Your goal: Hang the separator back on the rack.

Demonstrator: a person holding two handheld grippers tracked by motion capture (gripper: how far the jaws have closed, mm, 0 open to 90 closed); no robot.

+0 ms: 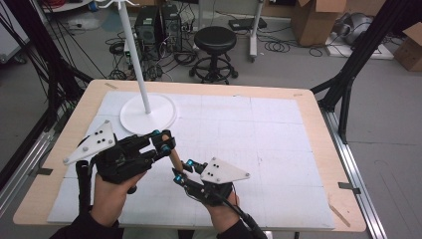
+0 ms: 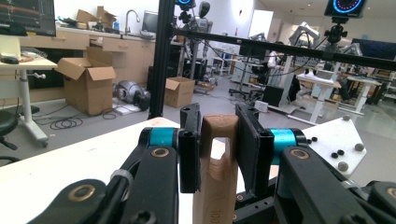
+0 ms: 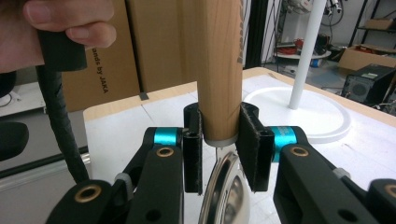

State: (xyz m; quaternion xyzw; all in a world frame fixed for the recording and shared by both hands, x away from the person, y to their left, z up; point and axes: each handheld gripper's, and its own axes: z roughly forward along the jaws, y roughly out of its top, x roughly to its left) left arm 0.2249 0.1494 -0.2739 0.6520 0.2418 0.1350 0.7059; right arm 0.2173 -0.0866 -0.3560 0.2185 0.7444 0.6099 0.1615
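Item, wooden handle: long axis slants between both tongs, left tongs pinching its slotted top, right tongs pinching its lower end by the metal part.

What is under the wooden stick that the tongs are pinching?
Below the wooden handle, a shiny metal part hangs between the right tongs. Its full shape is hidden by the tongs. The white table mat lies below.

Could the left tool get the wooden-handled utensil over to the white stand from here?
Probably yes. The left tool grips the wooden handle close to the white stand, with bare mat between. But the right tool also clamps the handle and would have to let go or follow.
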